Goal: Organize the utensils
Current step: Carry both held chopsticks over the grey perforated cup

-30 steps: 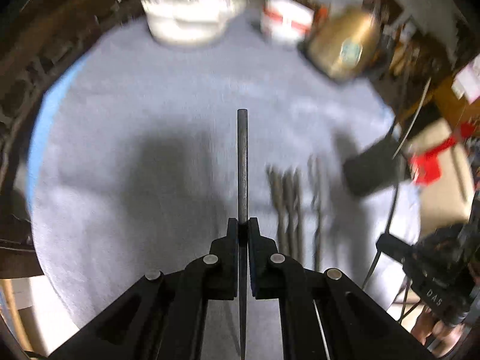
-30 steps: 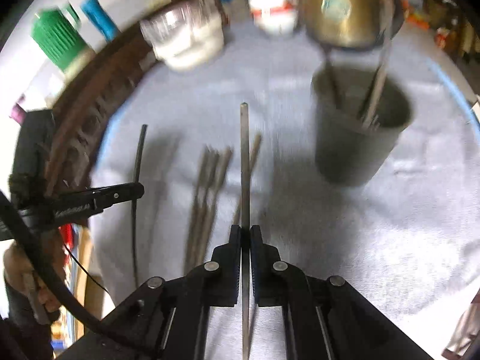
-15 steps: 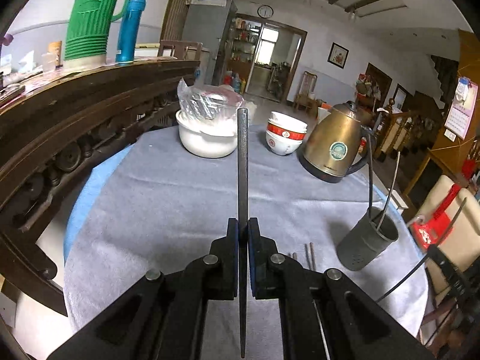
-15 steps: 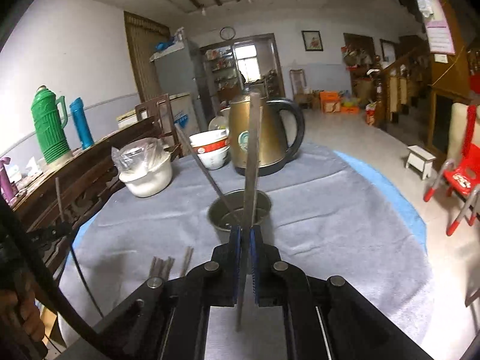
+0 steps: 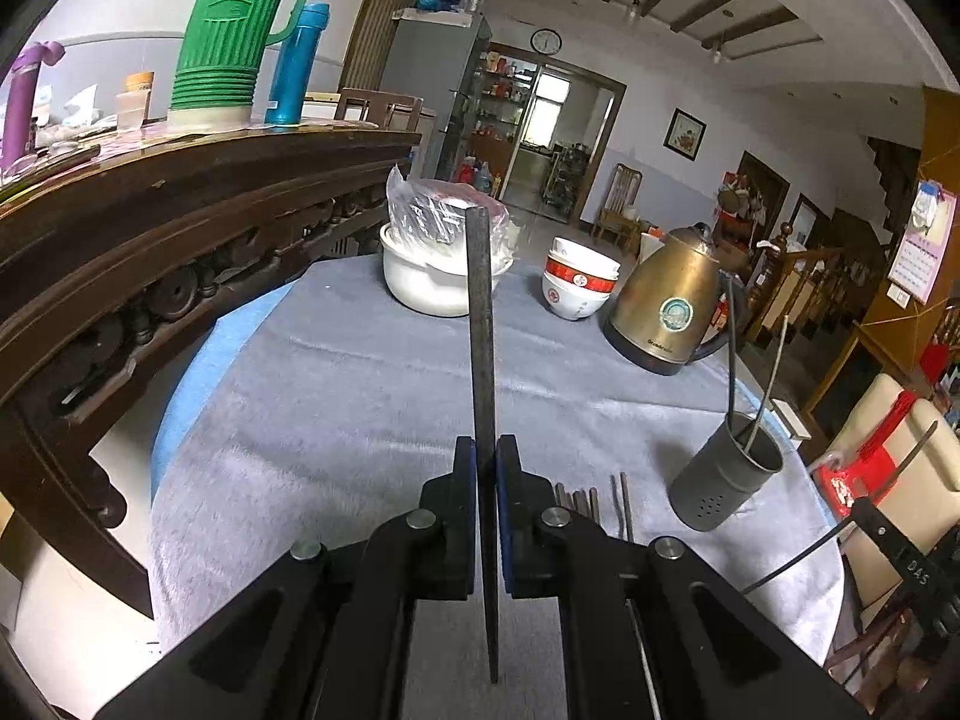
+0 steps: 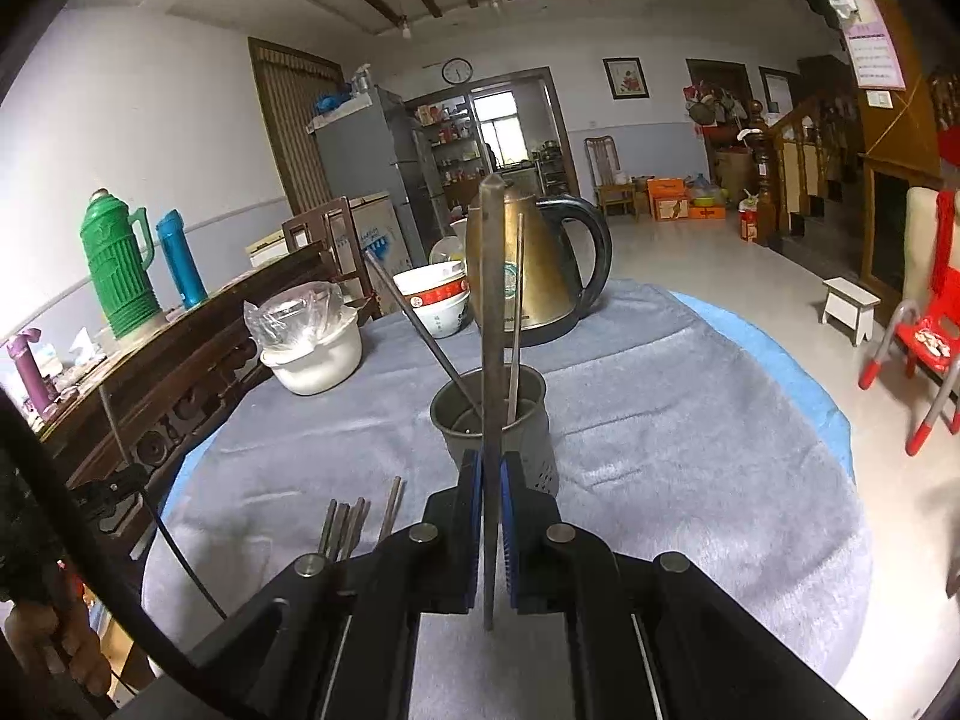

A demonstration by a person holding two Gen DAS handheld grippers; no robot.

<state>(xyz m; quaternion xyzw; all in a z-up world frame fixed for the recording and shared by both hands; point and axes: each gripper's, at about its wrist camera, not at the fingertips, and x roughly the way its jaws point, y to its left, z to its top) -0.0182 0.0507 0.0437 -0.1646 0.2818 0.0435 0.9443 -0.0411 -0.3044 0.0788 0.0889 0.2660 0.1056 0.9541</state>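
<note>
Since a second ago both views have swung from looking down on the cloth to looking across the room, and the blur has cleared. The left gripper (image 5: 486, 462) is clamped on a dark chopstick (image 5: 480, 324), which projects forward along the fingers and rises past the white pot (image 5: 432, 282). The right gripper (image 6: 491, 474) pinches a second chopstick (image 6: 493, 312) the same way, lined up with the grey holder (image 6: 495, 420), which already contains two sticks. Holding each stick near one end probably leaves the free length available for lowering into the holder. Several loose chopsticks (image 6: 348, 525) lie on the grey cloth (image 6: 660, 450), left of the holder. Both grippers point slightly downward.
</note>
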